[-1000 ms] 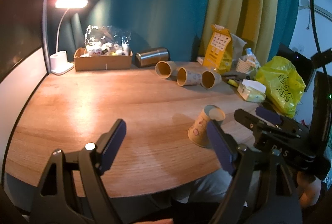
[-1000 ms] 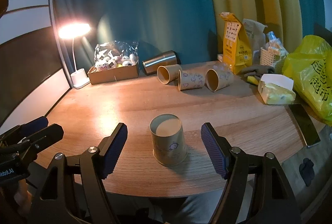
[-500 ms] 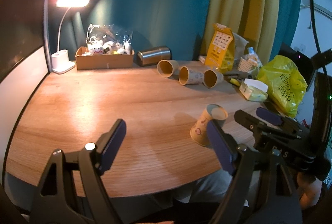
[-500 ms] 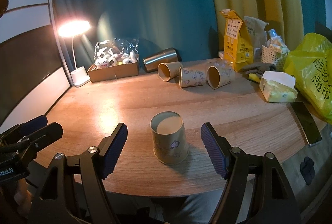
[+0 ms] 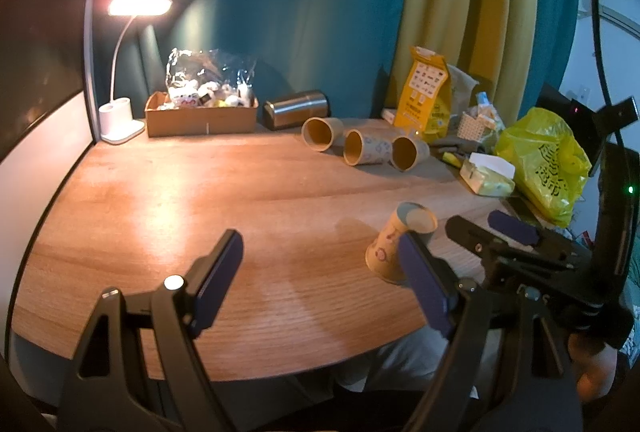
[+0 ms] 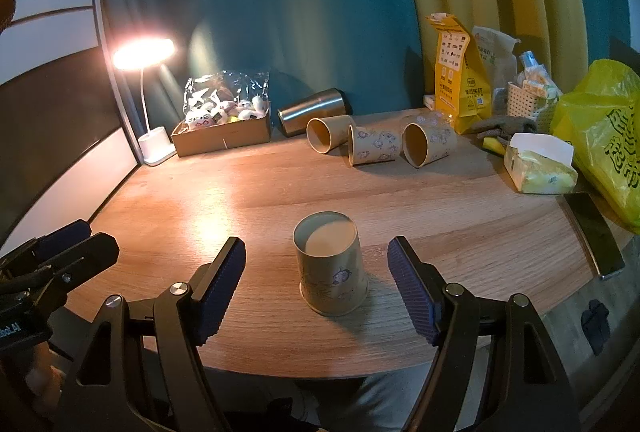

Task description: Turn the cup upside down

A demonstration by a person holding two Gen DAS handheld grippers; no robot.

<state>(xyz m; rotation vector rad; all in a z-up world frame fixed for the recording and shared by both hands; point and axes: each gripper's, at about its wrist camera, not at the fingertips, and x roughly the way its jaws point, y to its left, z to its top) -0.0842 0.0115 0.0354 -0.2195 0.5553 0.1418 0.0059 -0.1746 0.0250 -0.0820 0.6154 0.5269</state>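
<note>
The paper cup (image 6: 330,264) stands rim-down on the tabletop (image 6: 460,216), apparently already flipped. Both the right tongs (image 6: 316,280) and left tongs (image 5: 320,280) gape apart, gripping nothing. A careless nudge could topple the light cup.

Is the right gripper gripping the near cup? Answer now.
No: the right gripper is open, its fingers apart on either side of the upside-down cup, touching nothing.

Paper cup (image 6: 331,268) standing rim-down near the front edge of the table (image 6: 460,208)

Three paper cups (image 6: 376,143) lie on their sides in a row towards the back; a steel tumbler (image 6: 313,110) lies behind them; left of it a cardboard box (image 6: 224,131), then a desk lamp (image 6: 154,144); a tissue pack (image 6: 538,168) and plastic bag (image 6: 600,136) at right; beside them what may be a phone (image 6: 596,234).
</note>
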